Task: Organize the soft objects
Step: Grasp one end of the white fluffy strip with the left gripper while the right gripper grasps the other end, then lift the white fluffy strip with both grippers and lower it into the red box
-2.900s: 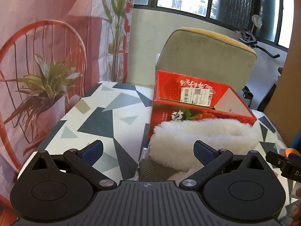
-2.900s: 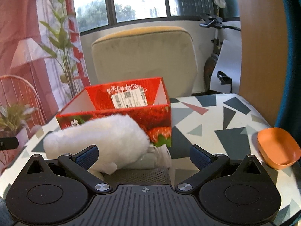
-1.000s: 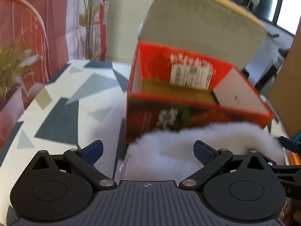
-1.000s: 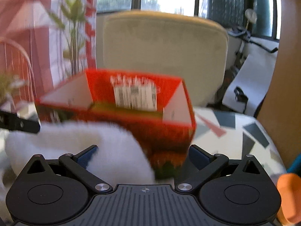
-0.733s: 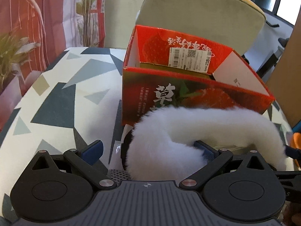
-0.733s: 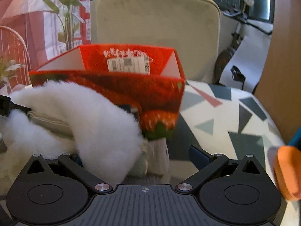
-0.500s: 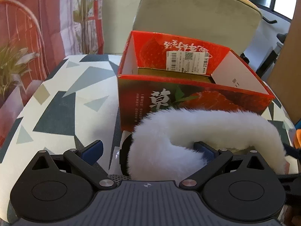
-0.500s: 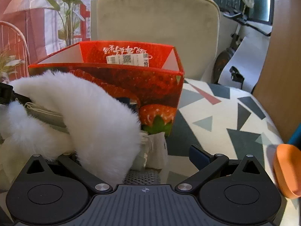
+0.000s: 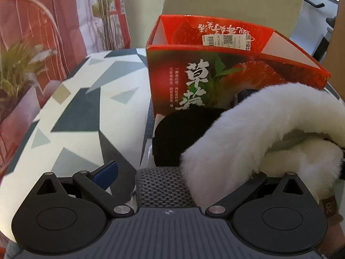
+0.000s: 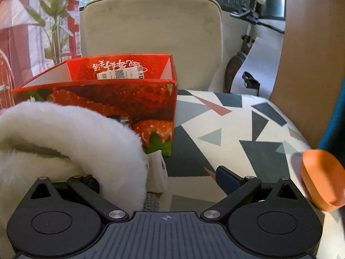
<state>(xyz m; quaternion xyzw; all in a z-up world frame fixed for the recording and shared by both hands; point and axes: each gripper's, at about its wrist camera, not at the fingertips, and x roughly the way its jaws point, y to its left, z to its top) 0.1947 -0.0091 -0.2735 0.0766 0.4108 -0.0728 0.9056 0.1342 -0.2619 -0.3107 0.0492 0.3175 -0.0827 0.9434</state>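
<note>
Left jaws: the left gripper (image 9: 174, 170) has its jaws spread wide; one blue pad shows on the left, the other is hidden behind the white fur, so whether it pinches anything cannot be told.
Right jaws: the right gripper (image 10: 159, 177) also has its jaws well apart; the right pad is bare over the bench, the left is buried in fur, and no grip can be confirmed.
Task's thing: a white fluffy earmuff (image 9: 248, 133), arched like a headband, sits in front of the red strawberry box (image 9: 215, 71), draped across both grippers' inner sides and not yet in the box.
Why so held: each gripper seems to support one end of the arc, likely so the floppy band keeps its shape on its way over the box's near wall.
Box: open-topped and upright on the patterned bench (image 9: 75, 99), near wall facing the grippers, a natural bin for soft things.
Left view only: a black pad (image 9: 179, 136) and a grey knitted piece (image 9: 161, 190) lie beneath the fur.
Right view only: an orange dish (image 10: 321, 181) at the bench's right edge and a white tag (image 10: 157, 170) beside the fur.
</note>
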